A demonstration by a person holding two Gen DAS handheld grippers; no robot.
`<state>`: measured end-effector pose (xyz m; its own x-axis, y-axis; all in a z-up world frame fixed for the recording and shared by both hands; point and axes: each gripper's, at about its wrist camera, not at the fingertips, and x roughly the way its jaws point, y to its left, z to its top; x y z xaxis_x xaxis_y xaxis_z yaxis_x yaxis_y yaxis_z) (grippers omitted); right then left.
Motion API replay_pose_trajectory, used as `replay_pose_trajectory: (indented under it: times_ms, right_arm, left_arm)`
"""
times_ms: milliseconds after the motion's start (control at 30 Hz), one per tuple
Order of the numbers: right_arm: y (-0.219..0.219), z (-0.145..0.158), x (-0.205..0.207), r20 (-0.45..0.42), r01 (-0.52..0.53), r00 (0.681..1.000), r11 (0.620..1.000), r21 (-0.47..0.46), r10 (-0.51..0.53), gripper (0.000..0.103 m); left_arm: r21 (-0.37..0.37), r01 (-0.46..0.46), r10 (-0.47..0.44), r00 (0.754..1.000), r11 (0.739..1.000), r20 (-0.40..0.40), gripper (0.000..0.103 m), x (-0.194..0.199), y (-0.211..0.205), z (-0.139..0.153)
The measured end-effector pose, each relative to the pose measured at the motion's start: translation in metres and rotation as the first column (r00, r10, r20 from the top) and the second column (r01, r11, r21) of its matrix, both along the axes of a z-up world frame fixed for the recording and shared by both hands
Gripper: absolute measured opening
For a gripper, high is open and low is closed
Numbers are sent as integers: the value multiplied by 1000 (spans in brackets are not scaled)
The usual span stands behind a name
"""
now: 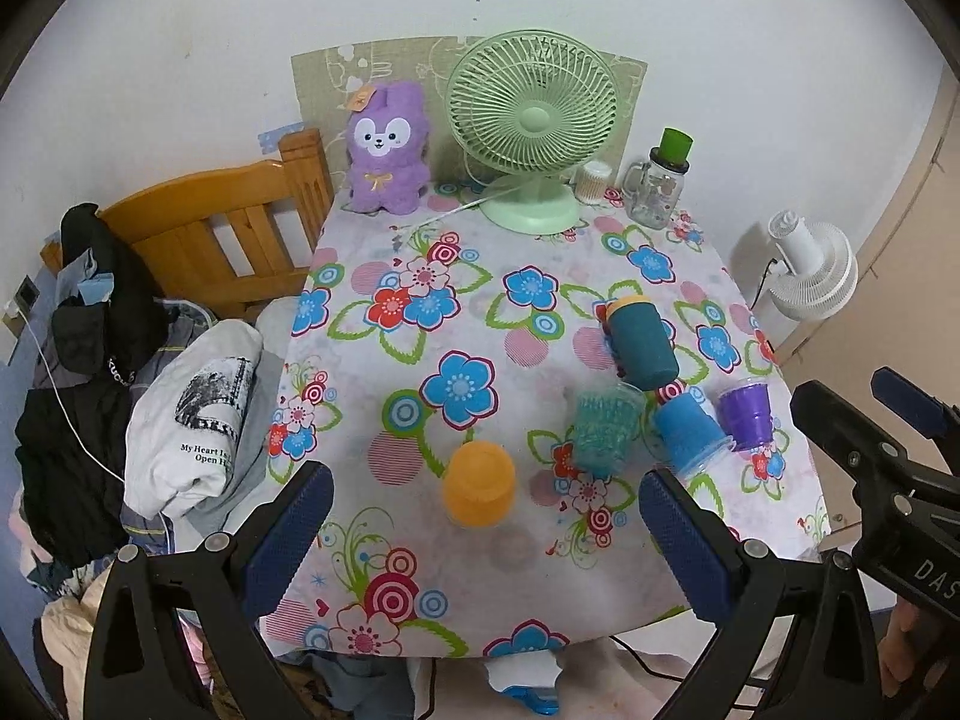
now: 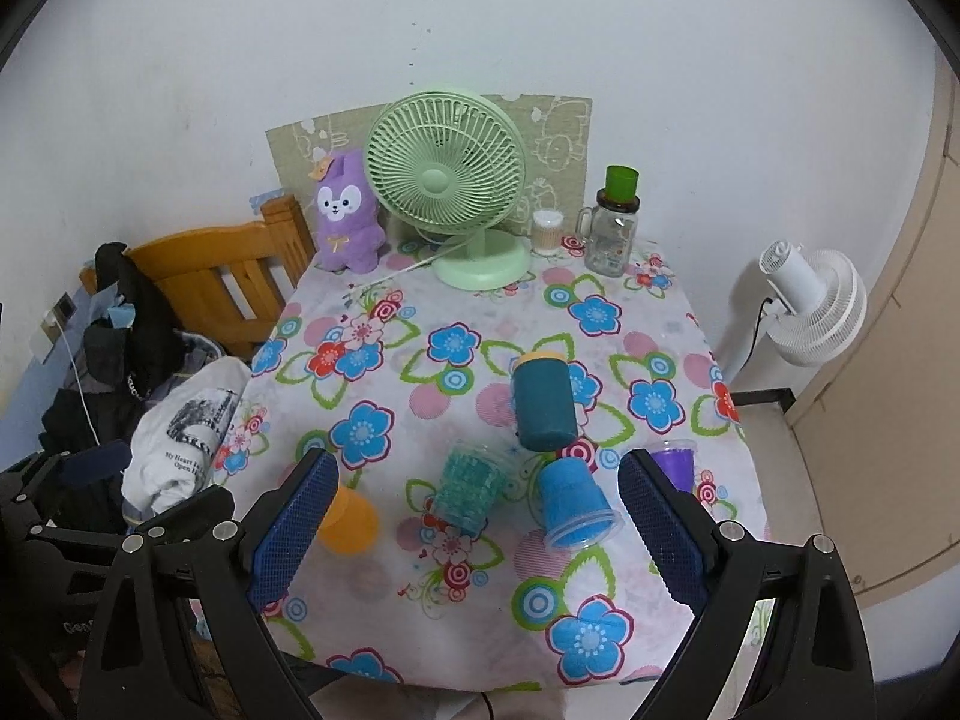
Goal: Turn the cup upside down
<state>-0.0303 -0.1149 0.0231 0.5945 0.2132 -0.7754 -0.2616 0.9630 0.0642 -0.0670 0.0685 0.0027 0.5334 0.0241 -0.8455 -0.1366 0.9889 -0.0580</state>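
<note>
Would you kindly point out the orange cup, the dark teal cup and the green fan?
orange cup [image 1: 478, 483], left wrist view, on its side wall.
dark teal cup [image 2: 543, 408], right wrist view, on its body.
green fan [image 1: 534, 118], left wrist view, on its centre hub.

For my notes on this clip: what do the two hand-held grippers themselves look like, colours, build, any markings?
Both match: the left hand-held gripper and right hand-held gripper have black angular plastic frames with triangular cut-outs and silver screw heads. Each finger ends in a dark blue pad with a fine grid texture. White lettering, partly cut off, shows on the right one's body in the left wrist view. No cables on them.
</note>
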Motion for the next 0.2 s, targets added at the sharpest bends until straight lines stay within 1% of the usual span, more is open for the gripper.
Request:
replay_pose_trajectory:
  times_ms: [200]
  right_arm:
    - [-6, -1, -1, -8, 22, 1000, 1000, 9, -22, 96]
  left_arm:
    - [8, 14, -14, 1000, 1000, 1, 103, 1, -4, 2]
